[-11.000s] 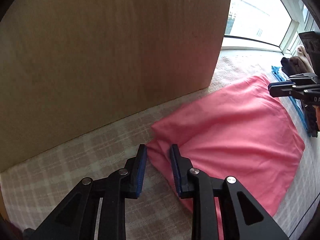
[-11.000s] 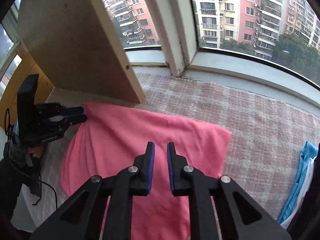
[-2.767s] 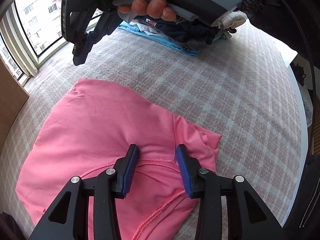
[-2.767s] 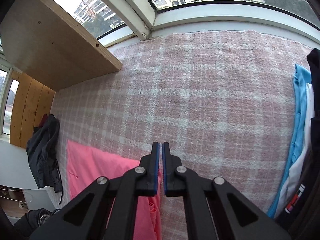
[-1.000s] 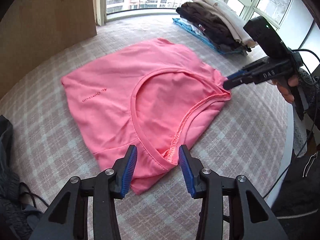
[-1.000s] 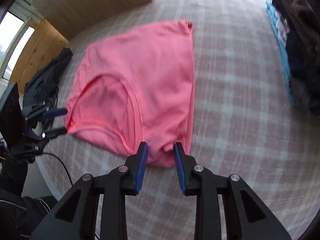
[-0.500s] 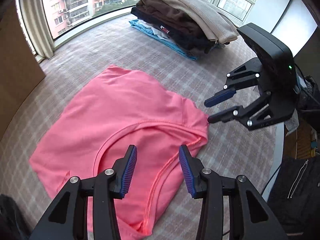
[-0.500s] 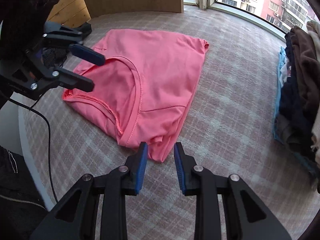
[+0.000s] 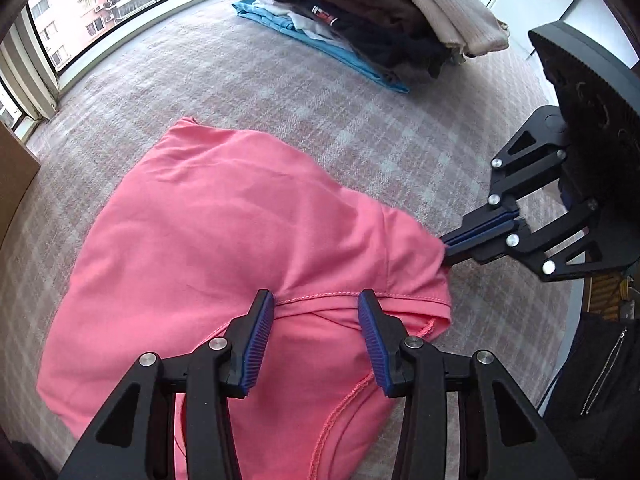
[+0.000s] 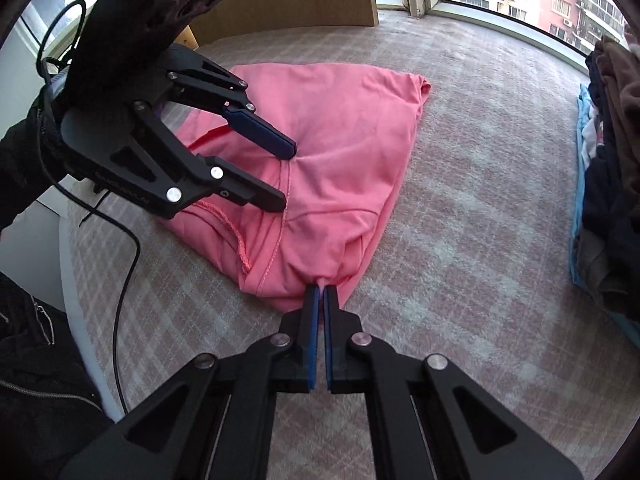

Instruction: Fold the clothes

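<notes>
Two grippers are on one pink shirt (image 9: 224,216), which lies part-folded and rumpled on the plaid cloth (image 9: 280,80), its stitched neckline and a frayed hem edge turned up toward you. Its far corner is bunched into a small roll; the near end is pulled into a peak. Your left gripper's frame covers the shirt's near edge in the left wrist view, and the clothes stack (image 9: 360,12) is cut off at the top, so its full height can't be made out. Your right gripper (image 10: 320,292) has just been closing, w/ fabric between the fingers: it's now pinched tight on the shirt's near corner, cloth puckering at the tips. Your left gripper (image 9: 316,300) stands about half open, pointed steeply down, fingers straddling the neckline seam; tips look to rest on the fabric, but they aren't clamping anything.
</notes>
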The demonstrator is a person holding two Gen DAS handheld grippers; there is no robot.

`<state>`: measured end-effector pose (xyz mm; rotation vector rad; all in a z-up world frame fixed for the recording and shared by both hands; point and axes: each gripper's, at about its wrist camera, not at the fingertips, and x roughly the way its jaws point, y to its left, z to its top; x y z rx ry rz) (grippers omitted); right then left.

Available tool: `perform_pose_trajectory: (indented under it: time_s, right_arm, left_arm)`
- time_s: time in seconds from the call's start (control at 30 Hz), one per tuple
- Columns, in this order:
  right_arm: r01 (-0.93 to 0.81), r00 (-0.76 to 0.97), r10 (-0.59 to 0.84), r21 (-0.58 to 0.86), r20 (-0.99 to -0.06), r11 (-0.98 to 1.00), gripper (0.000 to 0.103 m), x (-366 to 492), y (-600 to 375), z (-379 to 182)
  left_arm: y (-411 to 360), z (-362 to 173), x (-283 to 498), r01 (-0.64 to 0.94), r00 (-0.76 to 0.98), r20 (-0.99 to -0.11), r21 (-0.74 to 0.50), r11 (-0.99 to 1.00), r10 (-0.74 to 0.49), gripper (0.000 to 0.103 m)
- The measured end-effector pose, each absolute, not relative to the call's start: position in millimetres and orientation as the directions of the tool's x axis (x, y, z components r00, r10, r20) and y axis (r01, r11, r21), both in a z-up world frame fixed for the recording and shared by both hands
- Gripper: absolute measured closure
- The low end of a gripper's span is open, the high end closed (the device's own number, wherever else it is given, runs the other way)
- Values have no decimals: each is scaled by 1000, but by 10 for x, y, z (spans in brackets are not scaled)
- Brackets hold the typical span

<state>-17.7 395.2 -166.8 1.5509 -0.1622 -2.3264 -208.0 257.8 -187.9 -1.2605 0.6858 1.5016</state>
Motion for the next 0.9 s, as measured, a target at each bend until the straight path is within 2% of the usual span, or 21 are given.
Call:
perform_pose_trajectory:
  time_s: [0.17, 0.3, 0.4, 0.47, 0.6, 0.73, 0.83, 0.9]
  right_arm:
    - [179, -336, -323, 277, -884, -944, 101, -93, 4042, -1633]
    - [92, -382, -362, 355, -850, -931, 101, -144, 4213, -1560]
    - [65, -413, -304, 305, -858, -950, 100, -274, 4198, -1529]
    - [26, -453, -286, 308, -844, -951, 96, -358, 4271, -1516]
    - [27, -444, -320, 344, -837, -938, 91, -595, 4195, -1601]
    - [71, -328, -328, 323, -886, -944, 80, -642, 3935, -1818]
    - [36, -319, -285, 289, -904, -957, 77, -558, 3966, -1740]
    - [-60, -354, -309, 351, -883, -934, 64, -624, 4103, -1664]
  left_arm:
    - [2541, -1868, -2064, -932, 57, -941, -170, -320, 334, 61]
    - [2537, -1707, -1899, -938, 62, -921, -185, -292, 384, 61]
    - [2570, -1617, -1652, -958, 61, -899, -175, -228, 433, 61]
    - [2587, -1663, -1536, -957, 110, -880, -219, -189, 461, 61]
    - [2546, -1867, -1413, -943, 163, -884, -269, -194, 437, 61]
    - [2078, -1681, -1408, -901, 89, -878, -272, -337, 470, 61]
    - [1434, -1445, -1632, -788, -61, -879, -248, -564, 473, 56]
    - [963, -1416, -1879, -654, -149, -890, -239, -718, 432, 53]
